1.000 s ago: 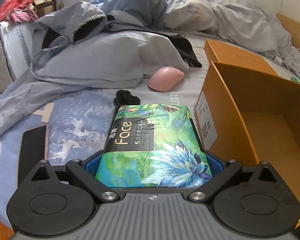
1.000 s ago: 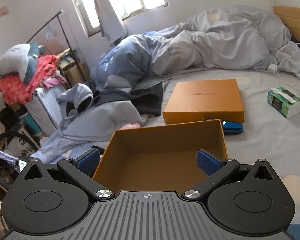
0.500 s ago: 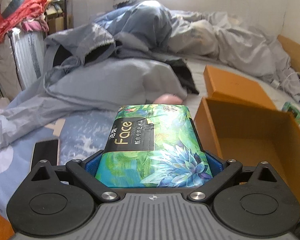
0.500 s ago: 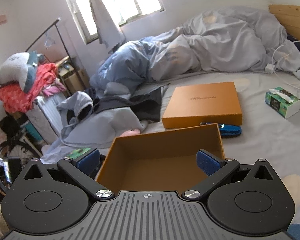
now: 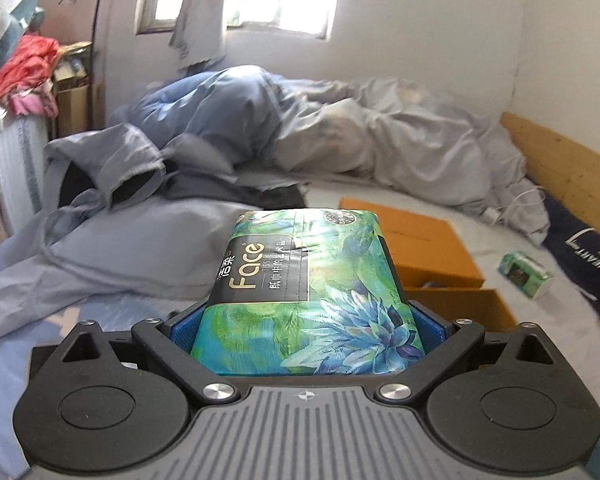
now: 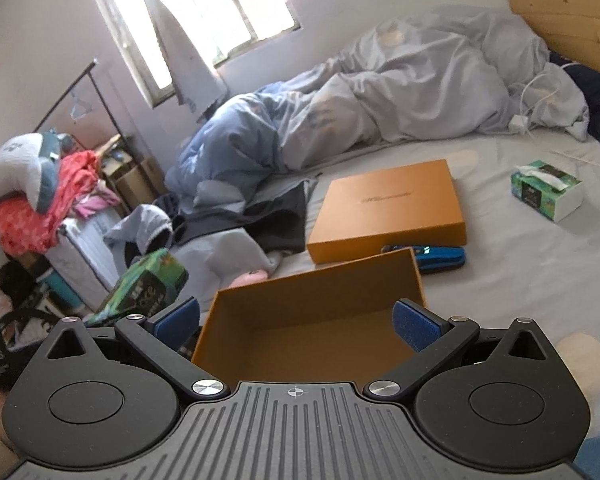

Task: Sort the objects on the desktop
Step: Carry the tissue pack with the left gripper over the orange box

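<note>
My left gripper [image 5: 306, 326] is shut on a green floral tissue pack [image 5: 308, 288] and holds it in the air above the bed. The pack also shows in the right wrist view [image 6: 148, 284], left of the open orange box [image 6: 312, 320]. In the left wrist view the orange box [image 5: 464, 304] lies low to the right, partly hidden by the pack. My right gripper [image 6: 296, 320] is open and empty, just over the box's near edge.
The orange box lid [image 6: 388, 212] lies flat behind the box, with a blue case [image 6: 436, 258] beside it. A small green tissue box [image 6: 546, 190] sits at right. A pink object [image 6: 252, 278] and piled bedding [image 6: 340, 120] lie at back left.
My left gripper has lifted the tissue pack off the bed and tilted upward, so the box and bed surface sank in its view. The right gripper stayed open, nearly still over the box.
</note>
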A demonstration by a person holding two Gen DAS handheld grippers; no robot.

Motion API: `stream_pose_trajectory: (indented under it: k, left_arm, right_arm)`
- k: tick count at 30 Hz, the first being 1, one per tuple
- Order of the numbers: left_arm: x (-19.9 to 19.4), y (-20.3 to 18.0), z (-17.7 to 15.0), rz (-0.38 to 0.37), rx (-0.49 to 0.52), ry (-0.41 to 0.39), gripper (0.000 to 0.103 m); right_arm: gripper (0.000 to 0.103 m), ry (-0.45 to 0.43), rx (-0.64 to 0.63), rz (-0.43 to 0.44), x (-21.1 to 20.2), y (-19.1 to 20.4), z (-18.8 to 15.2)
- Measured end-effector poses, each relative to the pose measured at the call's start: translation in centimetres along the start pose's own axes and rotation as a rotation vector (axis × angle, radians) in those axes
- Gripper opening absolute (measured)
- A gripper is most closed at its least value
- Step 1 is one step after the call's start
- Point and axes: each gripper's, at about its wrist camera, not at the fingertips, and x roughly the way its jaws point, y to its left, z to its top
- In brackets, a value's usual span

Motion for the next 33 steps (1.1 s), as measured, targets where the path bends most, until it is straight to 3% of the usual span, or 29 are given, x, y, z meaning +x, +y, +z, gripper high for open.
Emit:
stream_pose_trajectory:
  k: [6,14,26,33]
  left_arm:
    - [1.2,-2.6,0.1,-0.045,0.013,-0.001,0.099]
    - [3.8,-5.1,-1.3,-0.061,0.009,0.063,0.099]
    - [7.9,-6.6,-3.6,-0.012,-0.001,0.199,0.099]
    - [10.3,-6.6,-3.7,0.059,-0.024,0.259,0.099]
  right_arm:
    - [0.103,-0.006,0.026,-0.015,-0.3,-0.8,0.0]
    - [0.103,-0.015,0.061,-0.034,-0.7,-2.0,0.1]
    - [0.103,-0.005,0.098,-0.049,-0.4,-3.2,-0.4]
    - [0.103,0.006,0.117,-0.055,0.0,-3.8,-0.8]
